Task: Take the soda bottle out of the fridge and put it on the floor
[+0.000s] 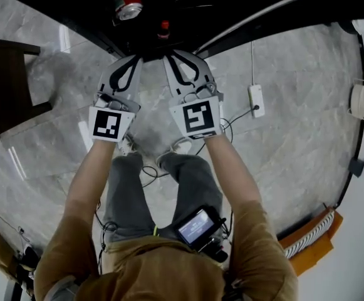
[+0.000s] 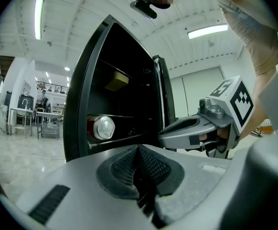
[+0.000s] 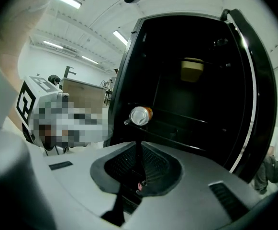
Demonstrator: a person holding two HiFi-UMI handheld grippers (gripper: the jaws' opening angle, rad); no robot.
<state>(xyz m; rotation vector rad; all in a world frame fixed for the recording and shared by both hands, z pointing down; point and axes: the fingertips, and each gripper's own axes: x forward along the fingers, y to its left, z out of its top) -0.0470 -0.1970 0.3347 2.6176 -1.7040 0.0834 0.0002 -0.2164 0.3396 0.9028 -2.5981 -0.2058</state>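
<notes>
Facing: open black fridge (image 2: 79,99).
Left gripper (image 2: 139,150): jaws pressed together, nothing between them.
Right gripper (image 3: 139,150): jaws pressed together, empty.
Soda bottle (image 1: 163,27): red-capped, inside fridge, just beyond both tips.
Can (image 2: 100,127): lying on shelf.

glossy stone-look floor (image 1: 282,105), shiny metal can (image 2: 102,127), glossy black fridge (image 2: 79,109)

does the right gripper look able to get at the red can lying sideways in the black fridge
Probably yes: the black fridge stands open and nothing shows between the right gripper and the red can. Its jaws are shut, so they must open first.
</notes>
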